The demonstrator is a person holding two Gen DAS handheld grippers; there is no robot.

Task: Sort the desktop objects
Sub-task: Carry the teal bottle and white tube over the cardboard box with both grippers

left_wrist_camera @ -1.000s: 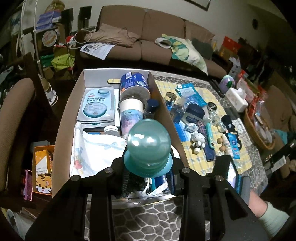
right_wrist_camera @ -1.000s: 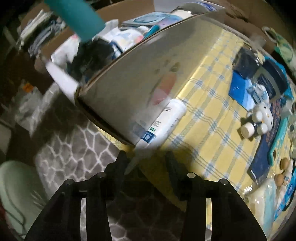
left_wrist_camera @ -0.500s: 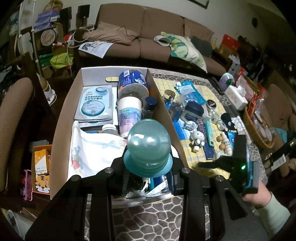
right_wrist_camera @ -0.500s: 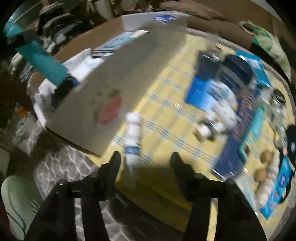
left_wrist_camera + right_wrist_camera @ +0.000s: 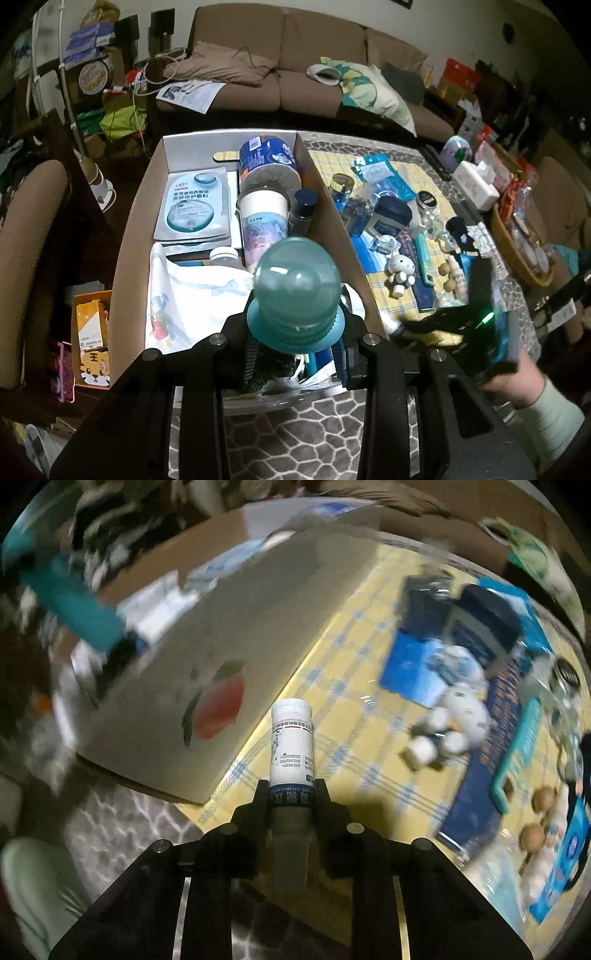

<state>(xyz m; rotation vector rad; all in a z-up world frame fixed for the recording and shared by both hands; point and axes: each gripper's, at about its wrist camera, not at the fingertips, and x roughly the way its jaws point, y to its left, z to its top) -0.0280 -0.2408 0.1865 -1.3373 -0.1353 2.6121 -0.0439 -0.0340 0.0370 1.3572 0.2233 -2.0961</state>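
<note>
Box [image 5: 129,236]: part filled.
Tabletop cloth [image 5: 332,709]: many items unsorted.
Left claw [image 5: 295,354]: clamps teal bottle [image 5: 297,284].
Right claw [image 5: 291,797]: closing on white tube [image 5: 291,746].

White tube [image 5: 291,747], teal bottle [image 5: 297,291]

left gripper [image 5: 295,354] tilted down, jaws clamped on a teal bottle [image 5: 297,291]. right gripper [image 5: 291,797] tilted down, jaws closing onto a white tube [image 5: 291,749].

Brown sofa [image 5: 295,66] w/ pillow [image 5: 373,92]
</note>
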